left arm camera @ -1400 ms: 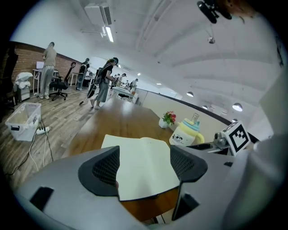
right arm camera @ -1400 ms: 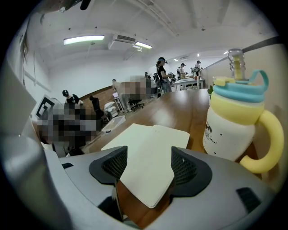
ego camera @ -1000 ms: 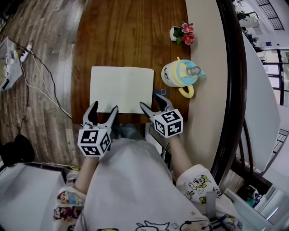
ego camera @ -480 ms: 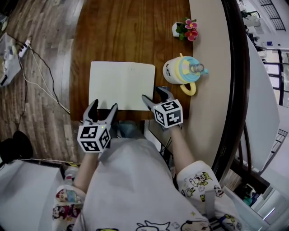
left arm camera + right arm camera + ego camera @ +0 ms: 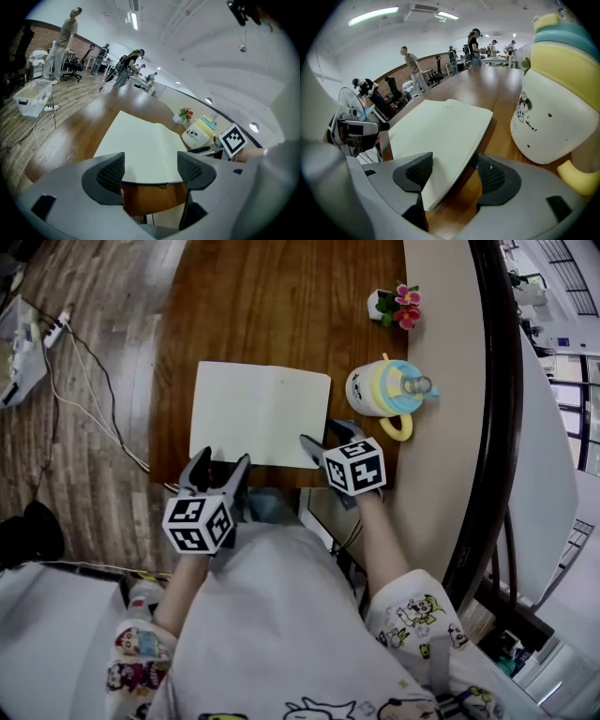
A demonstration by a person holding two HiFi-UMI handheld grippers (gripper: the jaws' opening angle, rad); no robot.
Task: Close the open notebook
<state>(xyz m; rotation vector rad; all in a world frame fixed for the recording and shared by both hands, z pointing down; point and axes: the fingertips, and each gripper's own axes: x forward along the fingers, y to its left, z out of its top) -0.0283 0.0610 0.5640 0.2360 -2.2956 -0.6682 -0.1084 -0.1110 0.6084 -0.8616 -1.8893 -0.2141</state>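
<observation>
Brown wood makes the tabletop (image 5: 272, 306), and the open notebook (image 5: 261, 414) lies flat on it, close to the near edge, with blank cream pages facing up. The right claw (image 5: 328, 441) sits at the notebook's near right corner — its jaws are spread apart, and the edge of the right-hand pages lies in the gap between them, not squeezed. The left claw (image 5: 221, 465) hangs just off the near edge of the tabletop, by the notebook's near left corner. It is also wide open, with nothing in it. Paper like this is most likely light and bendy, so a thin pinch of pages could flop or crease. I think it is better to catch the whole right-hand stack with its cover at the outer edge and swing it over the middle fold — slowly. A yellow and blue cup (image 5: 384, 390) stands just right of the notebook, so the right claw has little room there.
</observation>
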